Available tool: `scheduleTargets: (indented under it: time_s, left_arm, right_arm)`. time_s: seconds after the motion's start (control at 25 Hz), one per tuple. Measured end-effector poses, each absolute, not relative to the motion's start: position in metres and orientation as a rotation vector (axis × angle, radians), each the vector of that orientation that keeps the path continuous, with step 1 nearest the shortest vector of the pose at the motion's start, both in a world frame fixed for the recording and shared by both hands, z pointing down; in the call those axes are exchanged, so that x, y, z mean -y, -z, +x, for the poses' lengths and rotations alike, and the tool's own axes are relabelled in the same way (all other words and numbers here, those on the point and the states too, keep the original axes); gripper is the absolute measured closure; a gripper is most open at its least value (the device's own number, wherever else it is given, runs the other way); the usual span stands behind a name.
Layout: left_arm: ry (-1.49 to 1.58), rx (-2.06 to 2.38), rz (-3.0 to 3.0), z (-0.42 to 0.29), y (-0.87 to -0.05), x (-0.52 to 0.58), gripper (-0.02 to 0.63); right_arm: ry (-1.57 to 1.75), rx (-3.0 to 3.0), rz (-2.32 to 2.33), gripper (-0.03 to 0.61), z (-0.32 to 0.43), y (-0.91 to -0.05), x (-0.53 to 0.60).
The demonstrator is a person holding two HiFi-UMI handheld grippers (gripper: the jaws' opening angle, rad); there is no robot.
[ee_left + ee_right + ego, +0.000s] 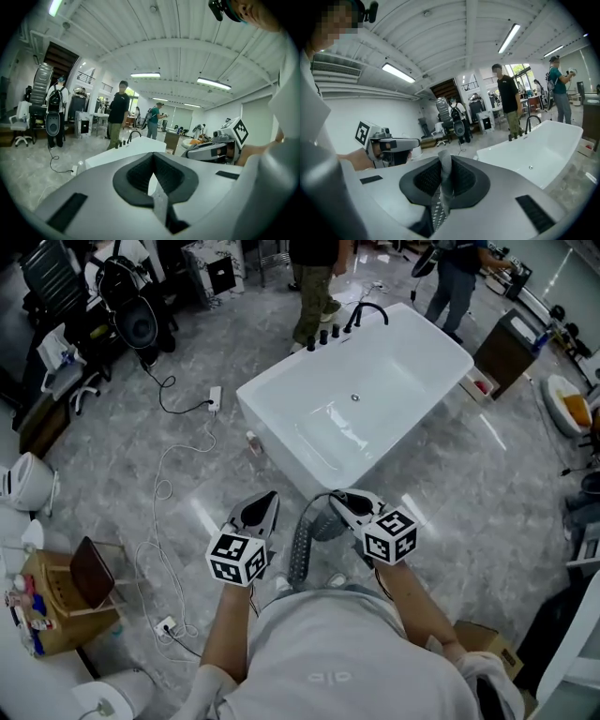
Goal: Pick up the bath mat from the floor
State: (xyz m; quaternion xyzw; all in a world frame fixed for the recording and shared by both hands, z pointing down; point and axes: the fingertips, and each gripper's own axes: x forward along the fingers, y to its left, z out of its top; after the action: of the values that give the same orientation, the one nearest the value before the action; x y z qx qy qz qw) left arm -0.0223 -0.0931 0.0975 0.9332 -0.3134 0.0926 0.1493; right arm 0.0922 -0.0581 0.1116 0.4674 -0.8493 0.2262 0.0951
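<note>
The grey perforated bath mat [301,547] hangs off the floor between my two grippers, in front of my body. My left gripper [263,505] is shut on one edge of it; in the left gripper view a thin grey strip of the mat [158,202] is pinched between the dark pads [135,177]. My right gripper [343,502] is shut on the other edge, and a folded grey ridge of the mat [443,180] stands up between its pads [464,178]. Both grippers are raised side by side, close together. Most of the mat is hidden below my arms.
A white bathtub [281,409] with a black tap [364,311] stands just ahead on the grey marble floor. Two people [317,287] stand behind it. A white cable and power strip [214,397] lie on the left. Cardboard boxes [66,610] sit near left.
</note>
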Motion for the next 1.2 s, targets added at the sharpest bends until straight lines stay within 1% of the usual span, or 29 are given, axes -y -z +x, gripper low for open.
scheduleTargets:
  time_s: [0.16,0.32,0.52,0.72,1.2]
  left_arm:
    - [-0.224,0.907,2.765,-0.025,-0.063,0.097,0.598]
    - [-0.103,0.876,2.829,-0.029,-0.029,0.095,0.598]
    - [-0.03,0.853,2.896,-0.027,0.0,0.091,0.598]
    - [-0.021,0.853,2.91,-0.022,0.005,0.088,0.598]
    - [-0.053,0.845,2.891,-0.012,-0.005,0.077,0.598]
  right_arm:
    - [-0.563,2.573,1.465,0.525,0.102,-0.066,0.052]
    - [-0.462,2.617,1.568,0.526,0.113,-0.022,0.044]
    - [-0.355,2.634,1.646,0.525,0.124,0.013,0.037]
    - [-0.311,2.62,1.677,0.525,0.134,0.017,0.031]
    - [-0.369,2.572,1.741,0.525,0.151,-0.005,0.016]
